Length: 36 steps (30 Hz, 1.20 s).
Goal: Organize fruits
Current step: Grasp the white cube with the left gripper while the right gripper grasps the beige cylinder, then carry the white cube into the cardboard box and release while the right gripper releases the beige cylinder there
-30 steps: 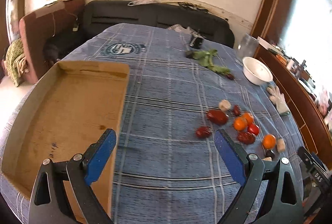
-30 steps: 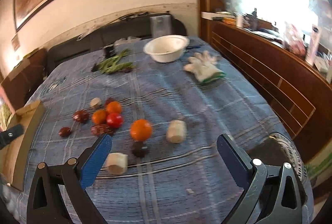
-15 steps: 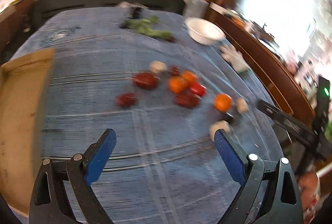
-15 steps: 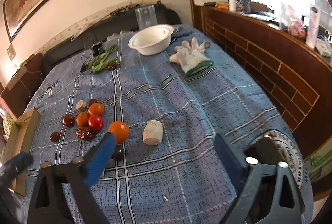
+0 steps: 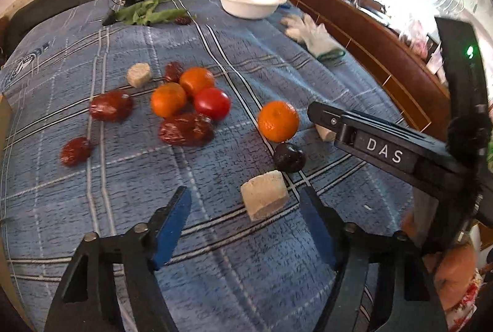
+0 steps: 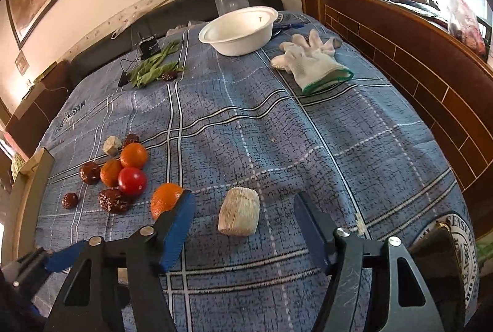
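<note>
- The left tool [image 5: 243, 205] now looks at the fruit cluster from close by; a second ago it faced the cardboard box, of which only a sliver of edge shows now at the far left.
- Its jaws have just been closing but stay released: a pale cut chunk [image 5: 264, 199] lies on the blue checked cloth [image 5: 215, 33] between the blue fingertips [image 5: 172, 222], nearer the right one, pads not pressing.
- A dark plum [image 5: 289, 158] and an orange [image 5: 278, 121] sit just beyond that chunk.
- The right tool [image 6: 243, 216] has also come closer and lower; its jaws have just been closing, still released.
- A second pale chunk [image 6: 239, 216] lies between its fingertips, untouched.
- The white bowl [image 6: 238, 30] and glove [image 6: 311, 61] sit as before at the far end.
</note>
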Tool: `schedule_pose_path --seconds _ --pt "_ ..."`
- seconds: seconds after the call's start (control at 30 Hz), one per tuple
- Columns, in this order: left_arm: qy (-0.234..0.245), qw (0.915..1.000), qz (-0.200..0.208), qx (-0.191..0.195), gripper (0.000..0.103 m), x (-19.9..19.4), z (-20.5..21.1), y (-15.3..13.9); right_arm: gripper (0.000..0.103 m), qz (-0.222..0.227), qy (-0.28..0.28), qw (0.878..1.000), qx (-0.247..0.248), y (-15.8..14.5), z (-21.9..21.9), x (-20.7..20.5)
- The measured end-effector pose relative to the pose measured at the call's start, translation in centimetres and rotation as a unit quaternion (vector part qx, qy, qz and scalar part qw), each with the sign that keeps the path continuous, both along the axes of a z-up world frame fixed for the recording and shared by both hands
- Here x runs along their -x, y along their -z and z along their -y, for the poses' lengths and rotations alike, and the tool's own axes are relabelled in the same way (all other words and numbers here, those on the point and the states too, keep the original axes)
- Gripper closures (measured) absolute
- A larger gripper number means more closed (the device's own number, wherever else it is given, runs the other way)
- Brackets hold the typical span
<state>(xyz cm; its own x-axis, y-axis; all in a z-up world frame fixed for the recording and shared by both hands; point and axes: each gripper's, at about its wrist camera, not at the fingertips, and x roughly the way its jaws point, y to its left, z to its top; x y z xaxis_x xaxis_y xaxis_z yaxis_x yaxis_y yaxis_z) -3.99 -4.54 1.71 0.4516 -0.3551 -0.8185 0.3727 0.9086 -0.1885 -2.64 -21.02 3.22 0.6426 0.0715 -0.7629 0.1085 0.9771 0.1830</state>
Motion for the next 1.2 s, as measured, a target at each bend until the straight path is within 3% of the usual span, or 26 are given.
schedule_pose_path --seconds 0.03,0.1,0.23,0.47,0.67,0.87,1.07,1.2 --pt "0.003 1.0000 0.002 -0.009 0.046 -0.1 0.4 0.2 0.043 -0.002 -0.001 1.000 0.000 0.1 0.0 -0.2" --pt "0.012 0.9996 0.013 -0.023 0.071 -0.1 1.2 0.3 0.060 -0.008 -0.004 1.000 -0.002 0.6 0.0 -0.4" --pt "0.003 0.9999 0.009 -0.007 0.071 0.2 0.4 0.2 0.073 -0.008 -0.008 1.000 -0.010 0.8 0.1 -0.4" --pt "-0.045 0.9979 0.022 0.040 0.071 1.2 -4.4 -2.3 0.073 0.015 -0.012 1.000 -0.019 -0.8 -0.3 1.4" --pt "-0.114 0.9892 0.057 0.072 0.071 2.7 -12.1 -5.9 0.073 0.042 -0.058 0.997 -0.032 -3.9 -3.5 2.8" --pt "-0.215 0.9717 0.082 0.054 0.071 4.9 -21.5 -7.2 0.073 0.064 -0.167 0.982 -0.067 -7.3 -11.2 4.1" --pt "-0.327 0.9422 0.071 0.019 0.071 6.9 -31.2 -5.9 0.072 0.042 -0.293 0.949 -0.113 -7.9 -21.7 4.1" --pt "-0.375 0.9257 0.051 0.002 0.071 8.1 -35.7 -4.3 0.072 0.015 -0.354 0.926 -0.128 -6.8 -28.1 4.1"
